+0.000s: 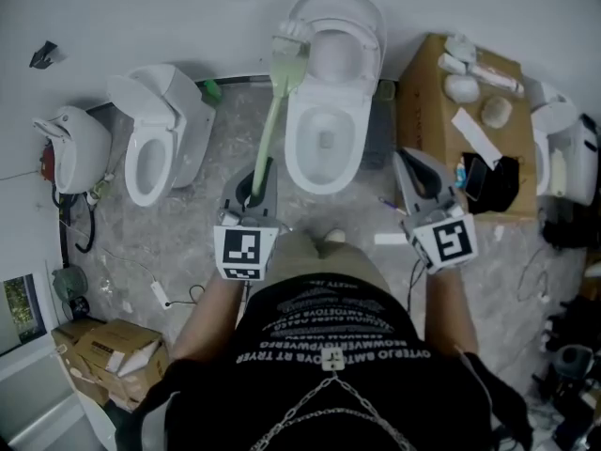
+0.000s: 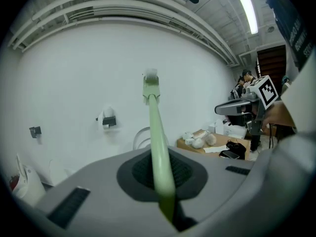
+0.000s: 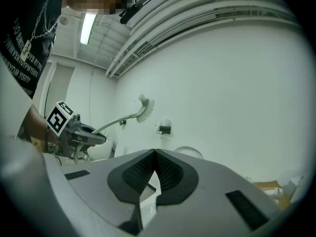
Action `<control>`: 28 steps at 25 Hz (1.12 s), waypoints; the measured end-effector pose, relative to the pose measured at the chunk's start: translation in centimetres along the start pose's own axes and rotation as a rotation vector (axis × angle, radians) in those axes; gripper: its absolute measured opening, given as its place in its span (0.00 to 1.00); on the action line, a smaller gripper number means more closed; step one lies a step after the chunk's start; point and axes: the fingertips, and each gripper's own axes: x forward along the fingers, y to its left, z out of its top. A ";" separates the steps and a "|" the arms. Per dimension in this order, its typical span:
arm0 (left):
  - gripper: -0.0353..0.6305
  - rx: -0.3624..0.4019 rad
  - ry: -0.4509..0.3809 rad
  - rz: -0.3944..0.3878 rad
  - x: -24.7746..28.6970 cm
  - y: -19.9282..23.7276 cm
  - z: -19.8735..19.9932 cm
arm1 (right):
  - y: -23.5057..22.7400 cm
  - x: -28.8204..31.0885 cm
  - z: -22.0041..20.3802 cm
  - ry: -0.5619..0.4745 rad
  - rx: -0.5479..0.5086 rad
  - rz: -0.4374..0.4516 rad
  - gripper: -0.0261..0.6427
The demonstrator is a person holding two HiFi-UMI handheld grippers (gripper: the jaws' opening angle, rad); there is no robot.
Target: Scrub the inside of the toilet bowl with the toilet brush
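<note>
The white toilet [image 1: 324,139] stands in the middle against the wall, its lid raised and its bowl open. My left gripper [image 1: 252,184] is shut on the pale green handle [image 2: 158,147] of the toilet brush. The brush points up and away, and its white bristle head [image 1: 291,40] is held in the air beside the raised lid, left of the bowl and outside it. In the right gripper view the brush head [image 3: 144,105] shows against the wall. My right gripper [image 1: 409,165] hangs right of the toilet with its jaws together and nothing between them.
A second toilet [image 1: 155,148] and a white fixture [image 1: 75,144] stand at the left. A cardboard box [image 1: 427,111] with cloths and bottles on top sits right of the toilet, with another toilet [image 1: 563,148] beyond. Cardboard boxes [image 1: 113,350] and cables lie at the lower left.
</note>
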 end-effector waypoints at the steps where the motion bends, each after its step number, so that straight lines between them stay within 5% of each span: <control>1: 0.06 -0.003 0.010 0.001 0.3 0.0 -0.5 | -0.2 0.4 -0.6 0.005 0.004 0.004 0.04; 16: 0.06 -0.176 0.188 -0.094 5.5 -1.8 -12.5 | -1.8 6.3 -7.7 0.056 0.079 -0.001 0.04; 28: 0.06 -0.216 0.292 -0.152 10.1 -5.6 -21.4 | -2.2 9.0 -15.2 0.103 0.123 -0.001 0.05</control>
